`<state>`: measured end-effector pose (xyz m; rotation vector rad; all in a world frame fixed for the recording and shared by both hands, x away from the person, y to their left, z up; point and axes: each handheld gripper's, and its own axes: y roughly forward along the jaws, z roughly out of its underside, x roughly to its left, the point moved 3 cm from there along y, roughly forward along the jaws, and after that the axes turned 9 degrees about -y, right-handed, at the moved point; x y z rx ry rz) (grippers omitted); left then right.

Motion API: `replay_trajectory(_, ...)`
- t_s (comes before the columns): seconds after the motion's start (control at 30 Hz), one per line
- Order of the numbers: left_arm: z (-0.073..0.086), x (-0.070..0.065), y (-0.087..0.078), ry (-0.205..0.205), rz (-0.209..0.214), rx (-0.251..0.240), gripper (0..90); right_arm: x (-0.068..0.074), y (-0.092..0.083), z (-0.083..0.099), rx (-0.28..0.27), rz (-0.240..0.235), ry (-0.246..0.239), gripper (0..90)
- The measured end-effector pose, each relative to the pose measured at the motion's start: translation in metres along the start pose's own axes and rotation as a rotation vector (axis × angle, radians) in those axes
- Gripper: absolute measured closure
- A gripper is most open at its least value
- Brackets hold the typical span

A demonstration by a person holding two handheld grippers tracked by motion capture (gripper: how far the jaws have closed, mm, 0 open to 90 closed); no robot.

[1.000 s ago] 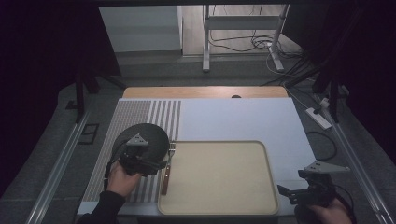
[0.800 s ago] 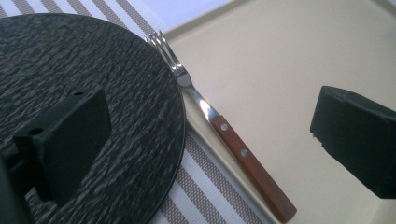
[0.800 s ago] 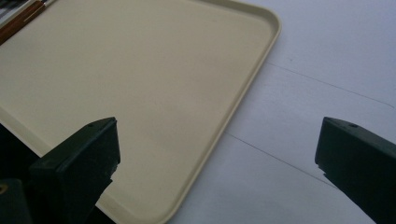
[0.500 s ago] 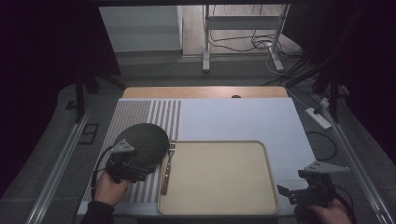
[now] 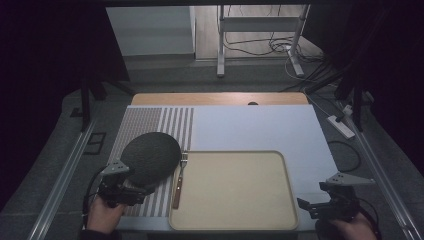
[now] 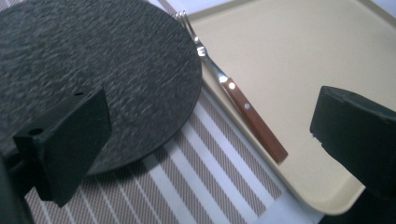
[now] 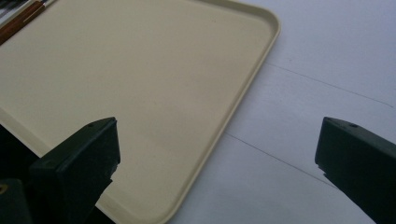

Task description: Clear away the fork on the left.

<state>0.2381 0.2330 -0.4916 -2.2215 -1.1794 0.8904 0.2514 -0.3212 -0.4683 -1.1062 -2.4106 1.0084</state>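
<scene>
A dark round slate plate (image 5: 150, 157) lies on the striped mat (image 5: 145, 125) at the left. A fork (image 5: 178, 181) with a wooden handle lies between the plate and a beige tray (image 5: 232, 190), its handle resting along the tray's left rim. My left gripper (image 5: 131, 187) is open at the plate's near edge, apart from it. In the left gripper view the plate (image 6: 93, 74) sits past the left jaw, with the fork (image 6: 233, 91) and the tray (image 6: 303, 46) ahead. My right gripper (image 5: 312, 206) is open and empty at the tray's near right corner (image 7: 140, 84).
A white table cover (image 5: 260, 127) runs behind and to the right of the tray, and shows in the right gripper view (image 7: 317, 70). A wooden strip (image 5: 220, 98) edges the far side. Cables and a metal stand (image 5: 260, 45) are on the floor beyond.
My left gripper has drawn back toward the near left edge, off the plate. The plate, fork, tray and right gripper have stayed where they were.
</scene>
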Motion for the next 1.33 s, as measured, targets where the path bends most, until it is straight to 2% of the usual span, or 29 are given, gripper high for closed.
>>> replay_trajectory(0.5,0.022,0.008,-0.024,-0.038,-0.028,-0.030,0.0,0.000,0.000,0.000,0.003,0.004,0.004,0.6)
replay_trajectory(0.83,0.036,0.012,-0.038,-0.053,-0.104,-0.051,0.0,0.000,0.000,0.000,0.004,0.007,0.006,0.6)
replay_trajectory(1.03,0.043,0.012,-0.040,-0.041,-0.163,-0.026,0.0,0.000,0.001,0.000,0.007,0.008,0.004,0.6)
replay_trajectory(1.33,0.043,0.013,-0.038,-0.058,-0.166,0.001,0.0,0.000,0.001,0.000,0.011,0.010,0.002,0.6)
